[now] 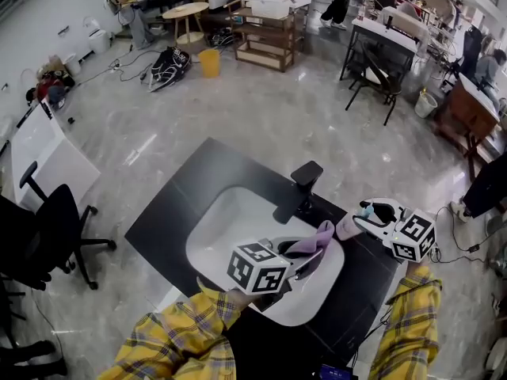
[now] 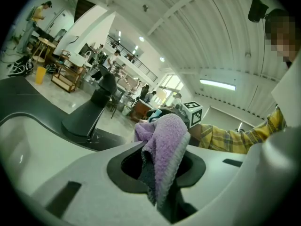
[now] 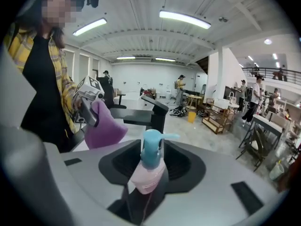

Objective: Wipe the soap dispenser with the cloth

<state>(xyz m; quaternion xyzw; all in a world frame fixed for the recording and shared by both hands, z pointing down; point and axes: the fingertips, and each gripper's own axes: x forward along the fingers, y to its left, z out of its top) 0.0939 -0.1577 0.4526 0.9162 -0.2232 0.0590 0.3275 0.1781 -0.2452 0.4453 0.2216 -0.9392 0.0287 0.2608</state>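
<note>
Left gripper (image 1: 298, 260) jaws clamp a soft, limp purple cloth (image 1: 315, 238) while right gripper (image 1: 366, 218) jaws pinch the light, probably slippery soap dispenser (image 3: 146, 166) around its pink body.

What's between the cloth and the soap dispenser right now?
Nothing: the right gripper view shows that stretch bare, cloth and soap dispenser apart, black faucet behind.

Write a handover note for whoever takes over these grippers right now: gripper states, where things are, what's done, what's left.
Left gripper: shut on the purple fluffy cloth.
Right gripper: shut on the pink soap dispenser with the blue pump.
Both are held up by the white sink, cloth close beside the dispenser; contact unclear.
Done: both picked up.
Left: wipe the dispenser; how much is wiped cannot be told.
</note>
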